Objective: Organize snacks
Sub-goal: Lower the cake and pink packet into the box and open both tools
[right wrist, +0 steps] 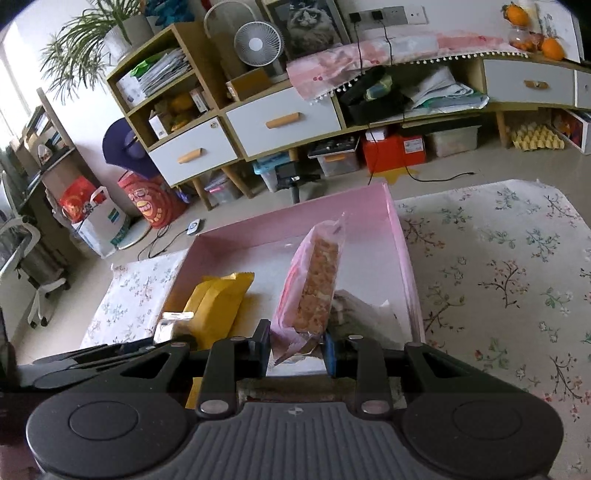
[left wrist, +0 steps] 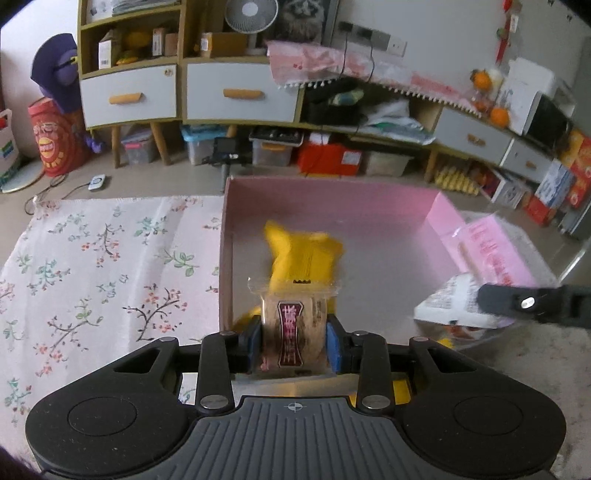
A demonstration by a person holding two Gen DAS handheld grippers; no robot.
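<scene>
Snacks are gathered in a shallow pink cardboard box point(left wrist: 332, 199) that sits on a floral-printed cloth point(left wrist: 110, 258) spread over the surface. Inside the box lies a yellow crinkled snack packet point(right wrist: 218, 306), resting on the box floor toward its left half as the right wrist view shows it.

A small clear-wrapped brown biscuit packet with a dark red label point(left wrist: 293, 328) is pinched between the blue pads of the left gripper point(left wrist: 294, 341), held upright over the near edge of the box, just in front of the yellow packet. The right gripper point(right wrist: 295, 349) is pressed together on the lower end of a long clear and pink wrapper holding a golden crumbly bar point(right wrist: 314, 280), which stands tilted up above the box interior. Just to the right of that bar, against the right wall of the box, lies a crumpled pale printed wrapper point(right wrist: 362, 310).

Beyond the box stands a low wooden cabinet with white drawers and orange handles point(left wrist: 236, 92), with a small white desk fan point(left wrist: 251, 18) on top. Clear plastic storage bins point(left wrist: 271, 149) sit on the floor beneath it.
</scene>
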